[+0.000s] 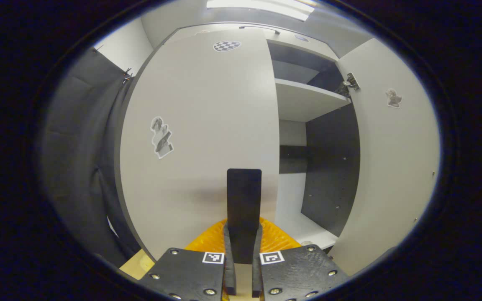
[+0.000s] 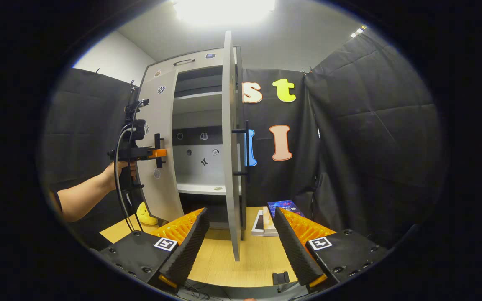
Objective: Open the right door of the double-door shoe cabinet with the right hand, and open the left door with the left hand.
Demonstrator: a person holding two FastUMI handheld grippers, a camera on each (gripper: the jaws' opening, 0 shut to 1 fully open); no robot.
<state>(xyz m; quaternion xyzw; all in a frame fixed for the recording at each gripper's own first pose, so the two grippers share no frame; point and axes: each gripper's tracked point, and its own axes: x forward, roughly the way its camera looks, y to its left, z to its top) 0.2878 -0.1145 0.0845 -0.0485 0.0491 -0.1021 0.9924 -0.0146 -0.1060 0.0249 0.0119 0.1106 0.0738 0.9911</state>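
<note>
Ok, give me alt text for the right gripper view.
The cabinet's right door stands wide open, edge-on, between the open right tool fingers. Farther left, a hand holds the left tool at the left door, which looks barely open.

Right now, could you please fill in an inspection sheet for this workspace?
Surface: wooden table, mostly bare.
Job's things: right door swung wide open; left door only slightly ajar.
Clutter: books by the cabinet; yellow toy at the left.
Grippers: left gripper shut on the left door handle; right gripper open, holding nothing.
Cables: black cable hanging from the left gripper.
Surroundings: black cloth wall; ceiling light.
</note>
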